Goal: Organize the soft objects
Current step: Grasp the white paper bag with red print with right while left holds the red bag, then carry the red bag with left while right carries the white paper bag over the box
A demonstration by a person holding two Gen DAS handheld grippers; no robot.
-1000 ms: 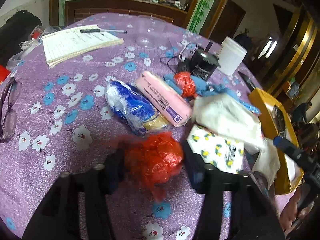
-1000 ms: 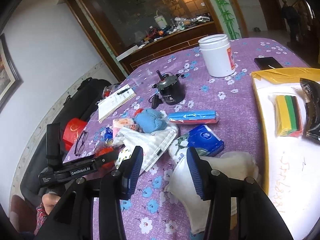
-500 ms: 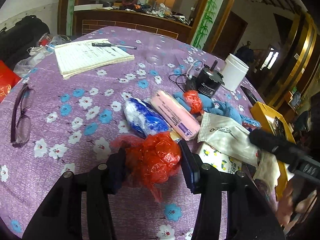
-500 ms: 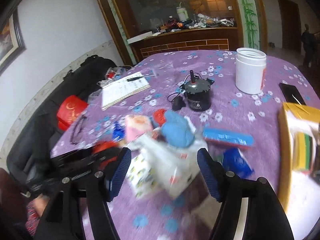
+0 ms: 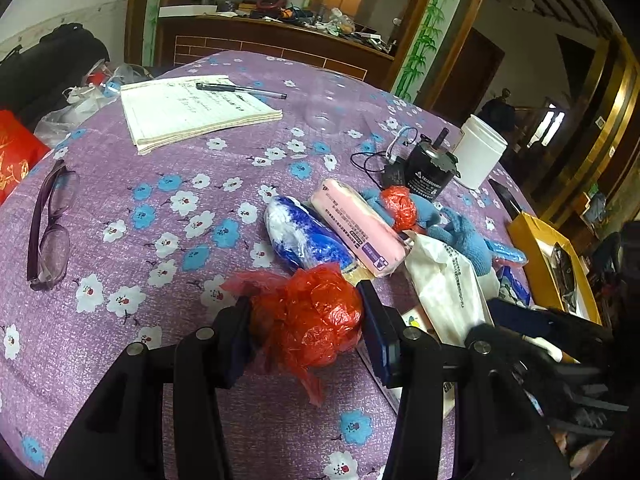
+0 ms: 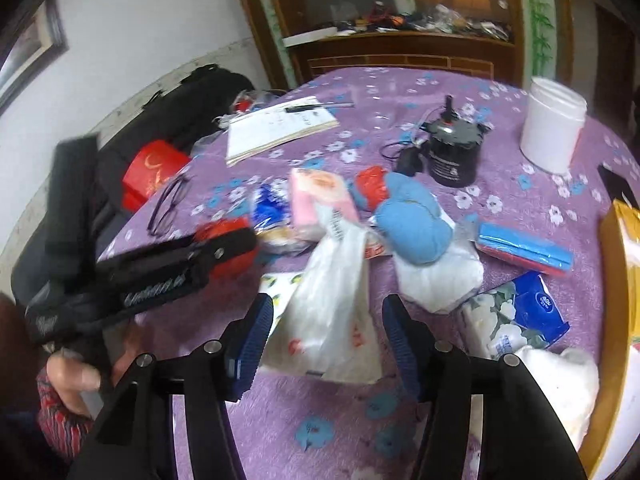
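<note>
Soft objects lie bunched at the centre of the purple table (image 5: 120, 208), most of them not yet sorted. The left gripper (image 5: 306, 330) is clenched on a crumpled red bag (image 5: 308, 320), low in the left wrist view, its pads pressing both sides of the plastic. Just above it in that frame lie a blue-white pack (image 5: 304, 236) and a pink pack (image 5: 358, 226) side by side, then a second red wad (image 5: 398, 206) against a blue knit (image 5: 464, 236). The right gripper (image 6: 328, 332) stands released: its jaws have just been closing, with a white bag (image 6: 332, 308) between them, but the pads are apart from it on both sides. To the right in the right wrist view are a blue roll (image 6: 524, 250), a tissue pack (image 6: 516, 320) and a white cloth (image 6: 560, 384) at the lower right edge. By my reading the task is at an early stage: one item is in hand, another is about to be taken, and the rest sit in a loose heap. Where the items should go is not evident; a yellow tray (image 6: 618, 248) is cut off at the right edge and may be the place. The right wrist view is blurred around the left gripper, and print on the packs is too small to read. A yellow-patterned pack under the white bag is mostly covered.
</note>
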